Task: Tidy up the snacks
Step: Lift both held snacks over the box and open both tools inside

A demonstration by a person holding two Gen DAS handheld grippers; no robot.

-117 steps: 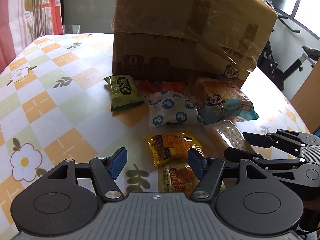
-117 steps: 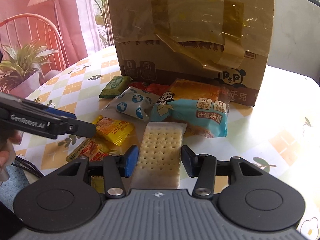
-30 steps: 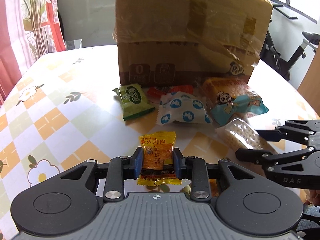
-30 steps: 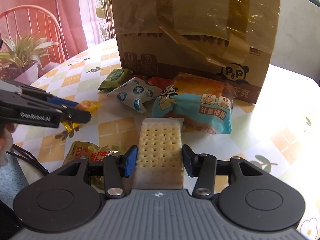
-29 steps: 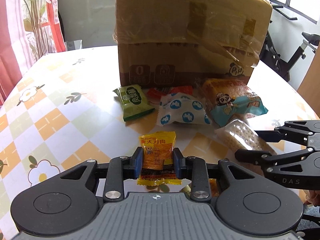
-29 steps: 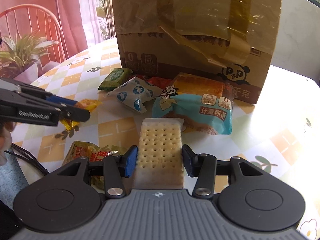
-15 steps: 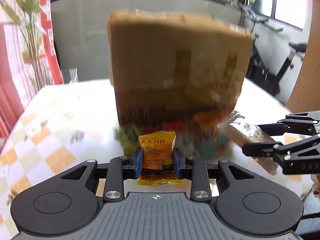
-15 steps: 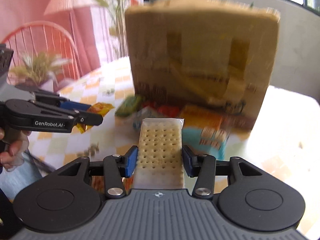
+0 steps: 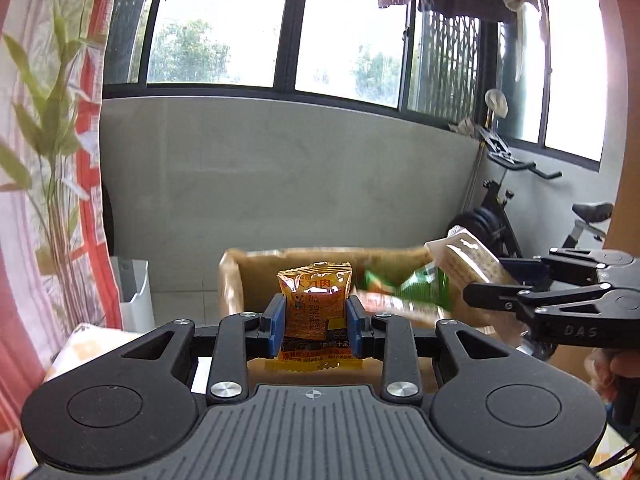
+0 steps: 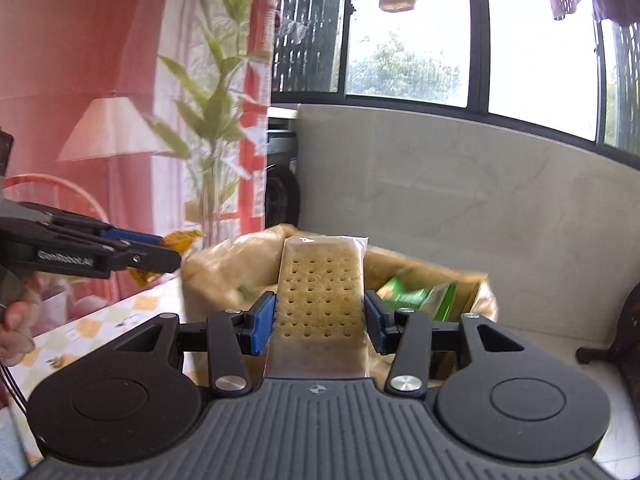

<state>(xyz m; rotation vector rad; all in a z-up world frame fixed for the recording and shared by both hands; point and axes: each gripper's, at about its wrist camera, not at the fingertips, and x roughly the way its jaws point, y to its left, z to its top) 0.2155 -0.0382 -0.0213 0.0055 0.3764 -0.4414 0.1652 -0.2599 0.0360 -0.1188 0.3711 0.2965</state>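
Black left gripper (image 9: 315,322), right gripper (image 10: 319,322): blue-padded jaws, silver screws, faint lettering.

The cardboard box (image 9: 248,280) stands open at the top ahead of both grippers, with nothing across its mouth. A green packet (image 10: 420,296) already lies inside toward the right, and the left part of the inside shows bare brown wall. The right gripper (image 9: 492,276) with its cracker pack (image 9: 468,256) hangs just beside the left gripper (image 9: 316,320), narrowing the room between them. Beyond the box there is open air up to the grey wall (image 9: 280,172).
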